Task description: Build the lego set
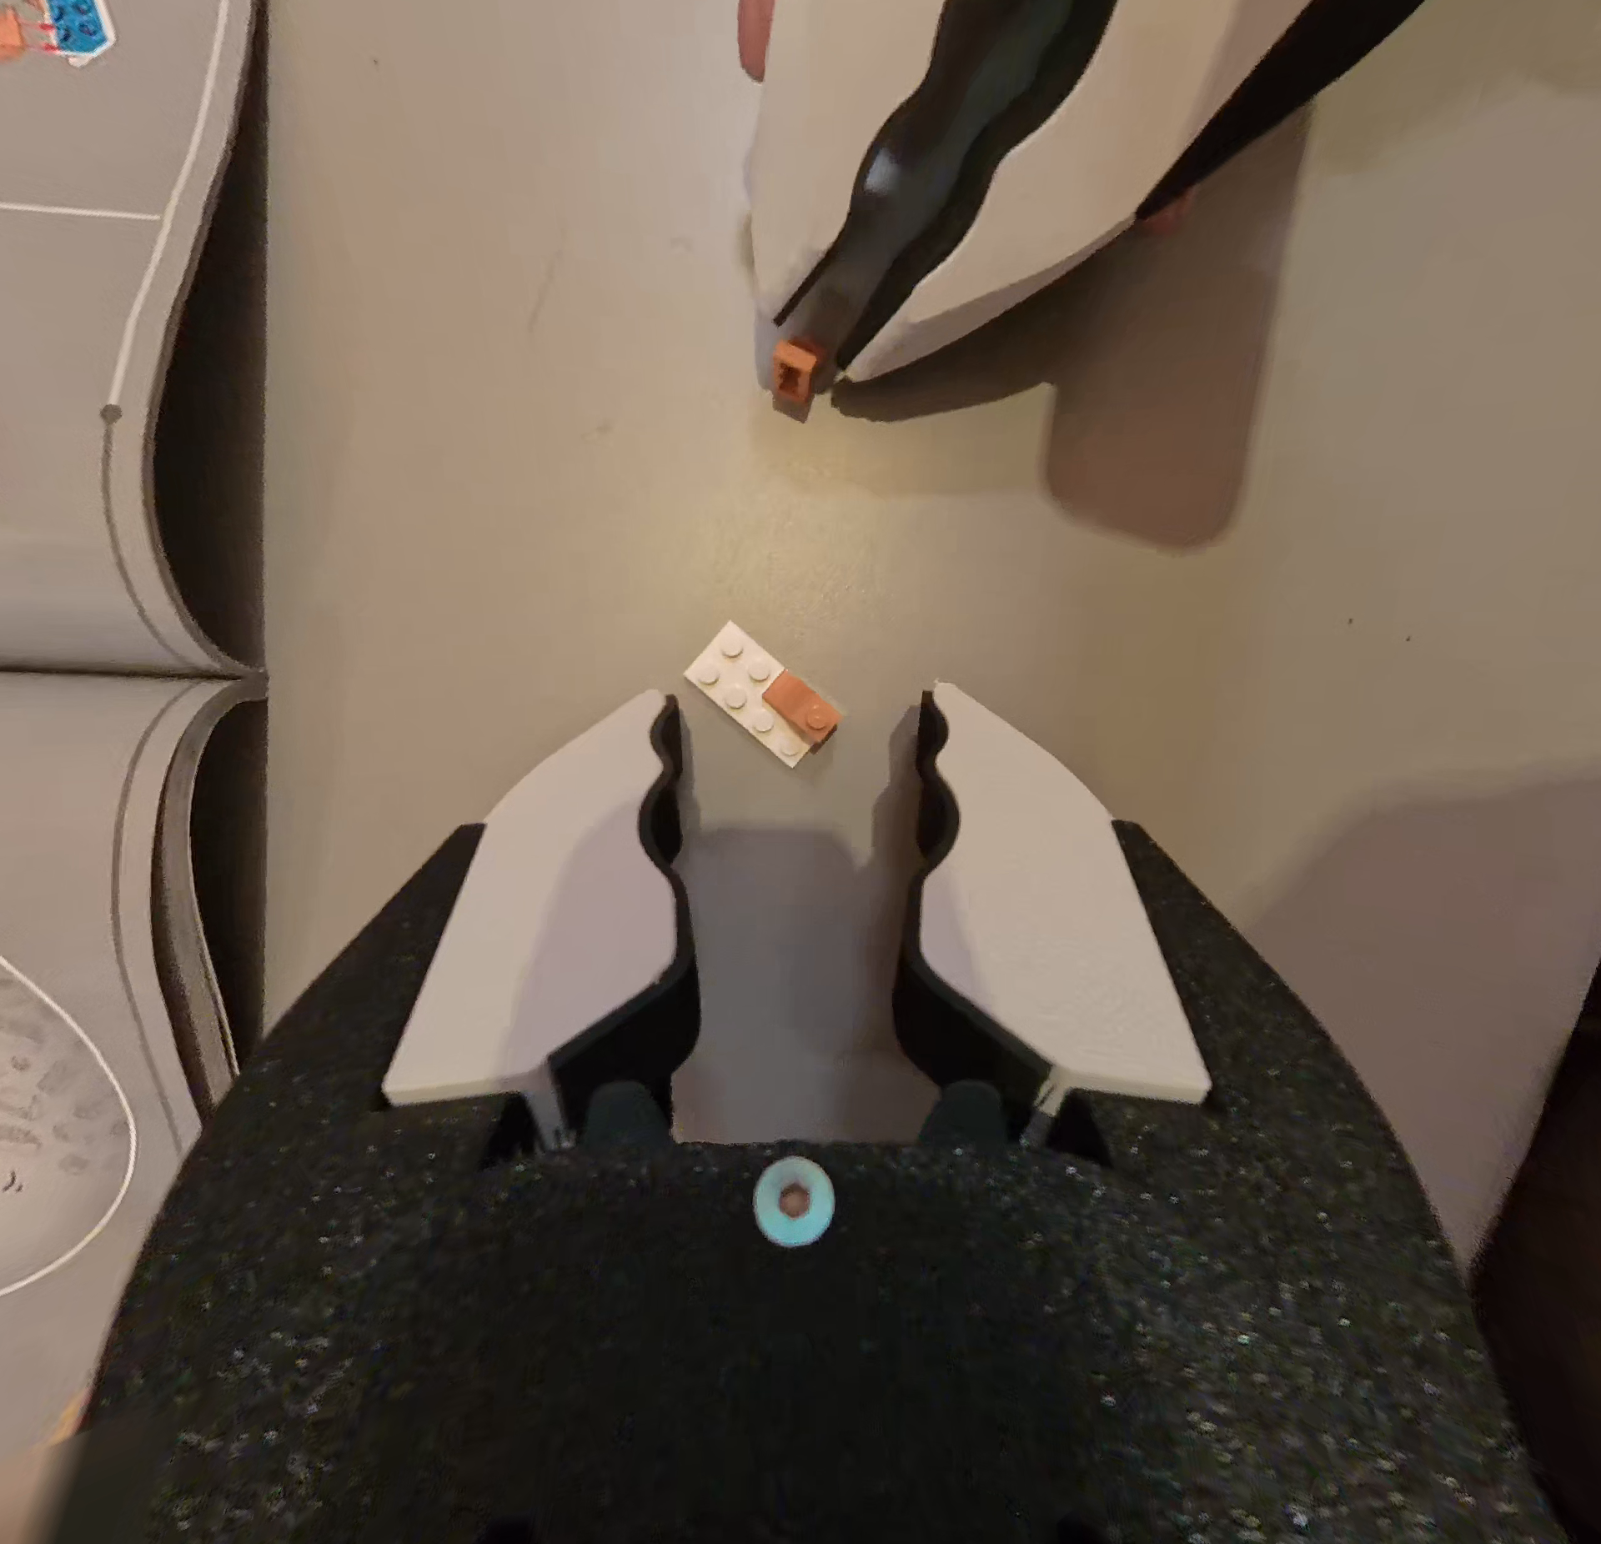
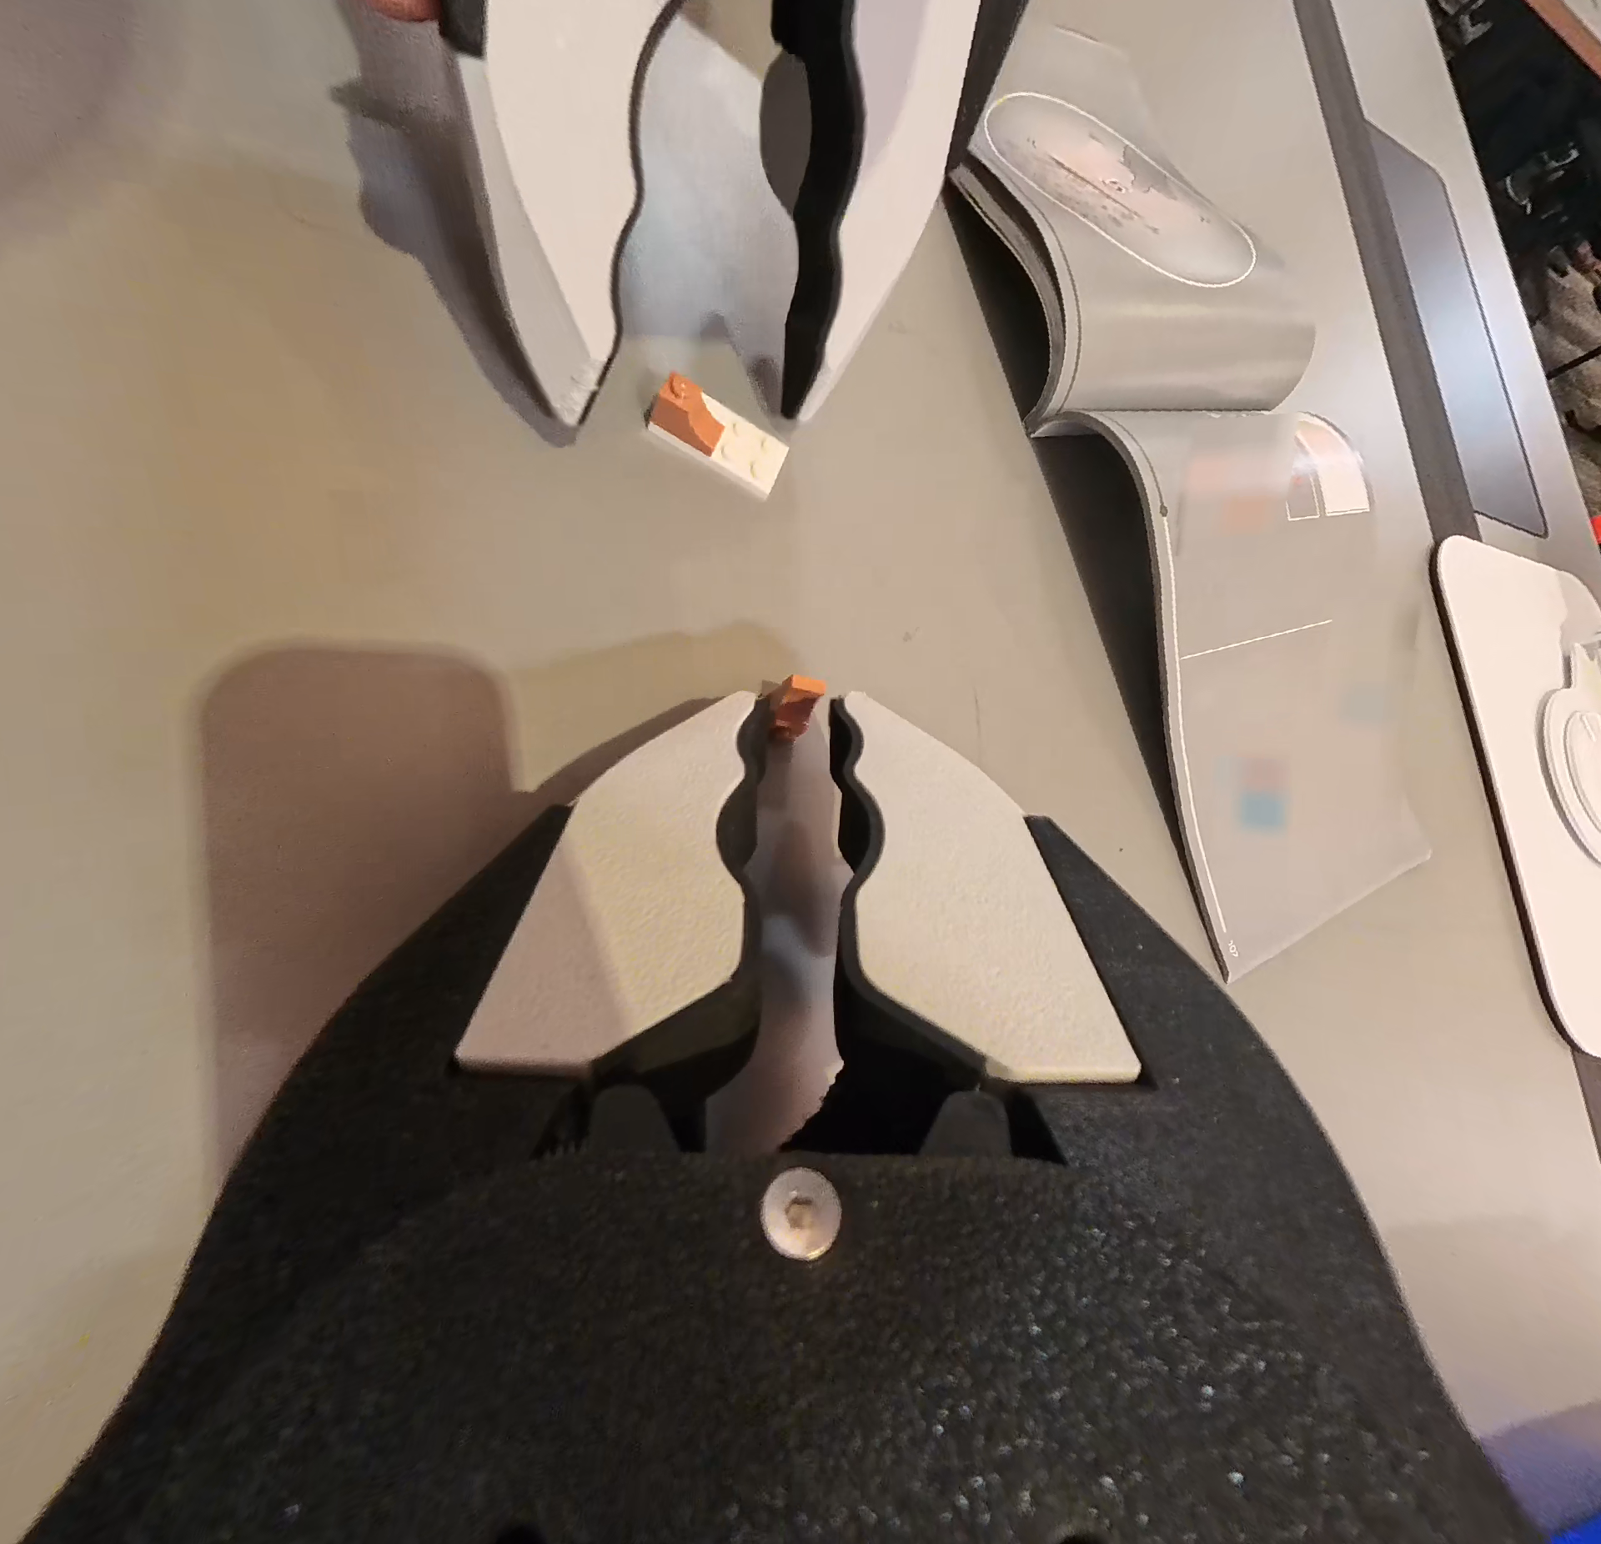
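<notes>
A white studded plate (image 1: 736, 679) lies flat on the grey table, with an orange sloped piece (image 1: 801, 707) fixed on one end. My left gripper (image 1: 799, 699) is open and empty, its fingertips either side of the plate's near end. My right gripper (image 2: 793, 701) is shut on a small orange brick (image 2: 793, 705) at its very tips, a short way beyond the plate. The right wrist view shows the plate (image 2: 749, 454), its orange piece (image 2: 684, 415) and the open left gripper (image 2: 684, 411) above them. The left wrist view shows the right gripper (image 1: 814, 359) holding the brick (image 1: 793, 372).
An open instruction booklet (image 1: 104, 463) lies at the left of the left wrist view and at the right of the right wrist view (image 2: 1213, 376). A white mat (image 2: 1516, 766) with a white object on it sits farther right. A dark strip (image 2: 1429, 290) runs along the table's far side.
</notes>
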The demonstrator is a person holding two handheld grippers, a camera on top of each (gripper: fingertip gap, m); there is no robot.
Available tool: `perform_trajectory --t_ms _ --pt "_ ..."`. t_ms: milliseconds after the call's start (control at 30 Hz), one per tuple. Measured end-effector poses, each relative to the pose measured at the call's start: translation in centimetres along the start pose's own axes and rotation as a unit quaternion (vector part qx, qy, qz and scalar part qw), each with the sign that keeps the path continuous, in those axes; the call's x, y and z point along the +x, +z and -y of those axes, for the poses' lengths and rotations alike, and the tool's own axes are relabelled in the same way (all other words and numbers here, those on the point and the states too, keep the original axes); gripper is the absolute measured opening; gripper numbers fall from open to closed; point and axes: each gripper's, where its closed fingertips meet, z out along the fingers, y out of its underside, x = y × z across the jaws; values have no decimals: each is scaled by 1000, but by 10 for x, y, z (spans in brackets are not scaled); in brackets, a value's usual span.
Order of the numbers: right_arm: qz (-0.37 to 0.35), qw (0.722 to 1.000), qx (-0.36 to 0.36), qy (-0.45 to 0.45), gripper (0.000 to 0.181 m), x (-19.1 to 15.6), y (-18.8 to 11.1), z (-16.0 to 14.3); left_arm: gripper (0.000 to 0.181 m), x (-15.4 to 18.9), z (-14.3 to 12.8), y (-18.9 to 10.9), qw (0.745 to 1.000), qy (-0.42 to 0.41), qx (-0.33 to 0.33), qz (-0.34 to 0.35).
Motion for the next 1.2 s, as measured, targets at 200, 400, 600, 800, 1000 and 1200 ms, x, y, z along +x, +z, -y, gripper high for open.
perform_trajectory --t_ms 200,400,600,800,1000,1200 --pt "0 1000 0 2 14 0 0 0 47 -7 -7 2 998 -45 -30 31" --pt "1 1000 0 2 14 1 0 0 35 -11 -8 2 997 -20 -38 57" --pt "-1 1000 1 1 14 1 0 0 32 -23 -13 -3 998 -19 -29 60" --pt "0 1000 -1 4 15 1 -2 -2 34 -20 -10 0 999 -19 -12 39" --pt "3 1000 -10 12 19 3 -4 -7 17 -22 -7 1 999 -6 3 34" --pt "27 998 -12 50 22 2 -4 -8 17 -17 1 6 999 0 32 1"
